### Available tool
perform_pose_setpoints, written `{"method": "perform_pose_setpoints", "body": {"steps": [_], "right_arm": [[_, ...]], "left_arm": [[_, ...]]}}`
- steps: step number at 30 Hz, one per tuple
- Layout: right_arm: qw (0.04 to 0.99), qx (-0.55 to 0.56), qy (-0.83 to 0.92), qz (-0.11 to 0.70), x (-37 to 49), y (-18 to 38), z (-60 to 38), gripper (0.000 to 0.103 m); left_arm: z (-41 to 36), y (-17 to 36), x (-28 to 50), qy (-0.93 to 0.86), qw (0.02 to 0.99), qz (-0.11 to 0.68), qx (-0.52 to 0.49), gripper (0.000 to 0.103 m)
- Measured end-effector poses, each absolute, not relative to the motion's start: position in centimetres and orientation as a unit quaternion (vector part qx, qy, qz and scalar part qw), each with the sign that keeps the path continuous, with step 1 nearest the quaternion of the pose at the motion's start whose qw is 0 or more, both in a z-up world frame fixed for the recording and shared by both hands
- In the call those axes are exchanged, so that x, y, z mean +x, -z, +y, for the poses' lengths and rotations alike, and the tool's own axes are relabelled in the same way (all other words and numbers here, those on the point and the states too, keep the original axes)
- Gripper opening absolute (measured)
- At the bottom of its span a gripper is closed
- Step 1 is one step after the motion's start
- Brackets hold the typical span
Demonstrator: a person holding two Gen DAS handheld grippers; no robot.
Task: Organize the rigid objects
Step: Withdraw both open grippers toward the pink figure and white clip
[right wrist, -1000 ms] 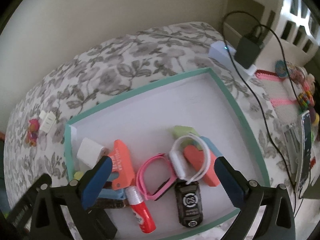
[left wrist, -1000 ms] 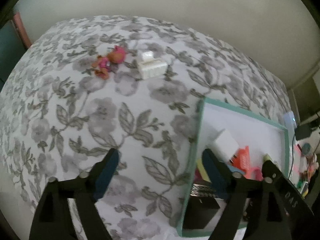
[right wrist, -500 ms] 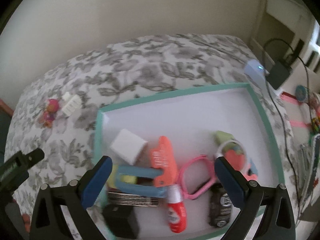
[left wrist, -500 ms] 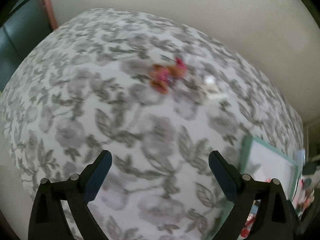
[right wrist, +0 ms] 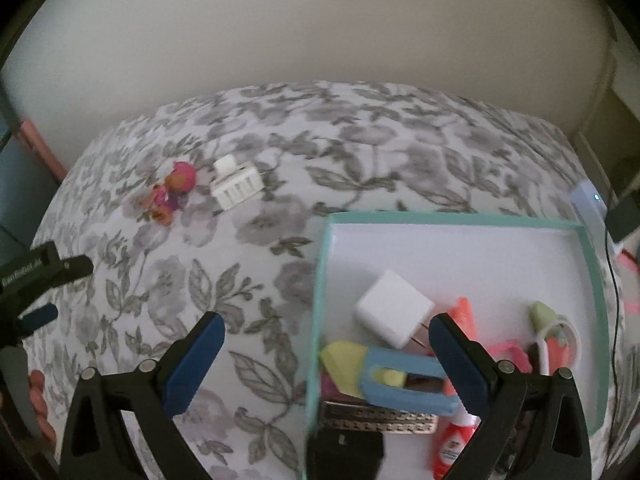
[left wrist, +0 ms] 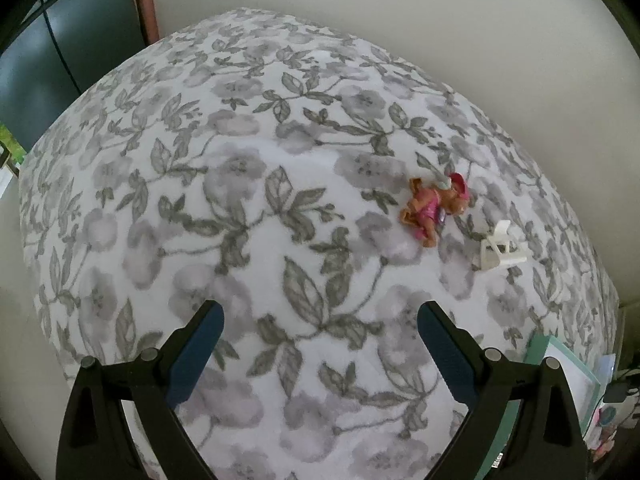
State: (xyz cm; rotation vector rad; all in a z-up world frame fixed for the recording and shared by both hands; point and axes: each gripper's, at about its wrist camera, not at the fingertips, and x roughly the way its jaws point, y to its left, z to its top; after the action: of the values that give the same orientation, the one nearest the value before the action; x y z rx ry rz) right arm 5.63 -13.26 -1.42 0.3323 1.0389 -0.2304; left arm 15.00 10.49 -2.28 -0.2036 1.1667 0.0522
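Observation:
A small pink and orange toy figure (left wrist: pixel 434 210) (right wrist: pixel 172 192) lies on the floral bedspread (left wrist: pixel 260 208), and a white hair claw clip (left wrist: pixel 500 246) (right wrist: pixel 237 188) sits just right of it. My left gripper (left wrist: pixel 316 330) hangs open over bare bedspread, well short of both. Straddling the left wall of the teal-rimmed tray (right wrist: pixel 320 276) is my right gripper (right wrist: pixel 326 344), open and empty. Inside the tray lie a white charger (right wrist: pixel 394 308), a blue and yellow cutter (right wrist: pixel 392 378), a red glue bottle (right wrist: pixel 454 444), a pink band and other small items. The left gripper's body (right wrist: pixel 36 280) shows at the right wrist view's left edge.
A pale wall stands close behind the bed. Left of the bed is a dark cabinet door with a reddish frame (left wrist: pixel 146 0). To the tray's right sit a white power strip (right wrist: pixel 590 204) with a black plug and cable. The tray's corner (left wrist: pixel 560 364) shows low on the right.
Both grippers swung left across the bed. The tray slid from the middle of the right wrist view to its right, and almost out of the left wrist view. The left jaws opened wider.

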Motion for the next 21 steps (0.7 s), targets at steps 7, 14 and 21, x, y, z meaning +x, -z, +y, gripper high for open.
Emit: {"method": "perform_pose_setpoints", "body": {"steps": [7,14,21], "right_arm": [[0.858,0.135,0.088,0.487,7.6,1.4,-11.6,0.103],[0.862,0.121,0.078,0.486,10.0,2.1,-11.0,0.103],[0.865,0.110,0.066,0.485,11.9,2.6,-10.4,0.103]], "left_arm": [[10.3,1.8,16.6,-0.010,0.842,0.530,-0.104,0.101],[10.2,2.2,18.4,0.000,0.848,0.519,-0.108,0.103],[10.5,4.3,20.4,0.032,0.840,0.533,-0.090,0.103]]}}
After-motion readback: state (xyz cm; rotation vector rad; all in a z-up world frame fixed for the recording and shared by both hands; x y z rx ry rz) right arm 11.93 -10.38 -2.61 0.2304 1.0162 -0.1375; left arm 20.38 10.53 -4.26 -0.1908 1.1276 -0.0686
